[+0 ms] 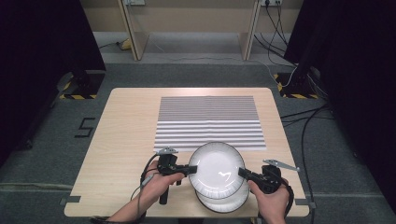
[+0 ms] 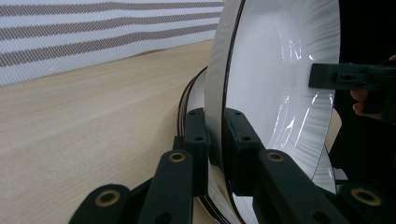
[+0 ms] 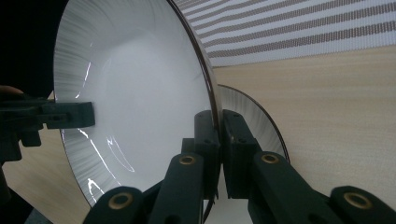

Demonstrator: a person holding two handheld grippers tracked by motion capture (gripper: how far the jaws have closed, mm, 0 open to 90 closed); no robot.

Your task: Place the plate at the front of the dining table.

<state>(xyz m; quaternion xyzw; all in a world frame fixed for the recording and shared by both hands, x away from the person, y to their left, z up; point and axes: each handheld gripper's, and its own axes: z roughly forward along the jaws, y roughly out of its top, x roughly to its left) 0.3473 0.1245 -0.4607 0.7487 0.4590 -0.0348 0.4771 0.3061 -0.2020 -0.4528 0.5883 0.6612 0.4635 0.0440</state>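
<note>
Beyond both tongs, toward the far edge, a striped mat (image 1: 209,122) lies flat on the pale wooden bench (image 1: 126,135), its brown and white bands running crosswise. Its near edge sits just past the tongs, between the two of them. The left gripper view picks up the same mat (image 2: 93,32) in its upper left, with bare bench (image 2: 84,140) left of the tongs. In the right gripper view the mat (image 3: 299,32) is at the upper right, with bench (image 3: 327,116) right of them. Out on the grey floor (image 1: 56,154), left of the left tongs, there's a black marking (image 1: 85,127). Far beyond the right tongs, black cables (image 1: 308,121) trail across the floor.
</note>
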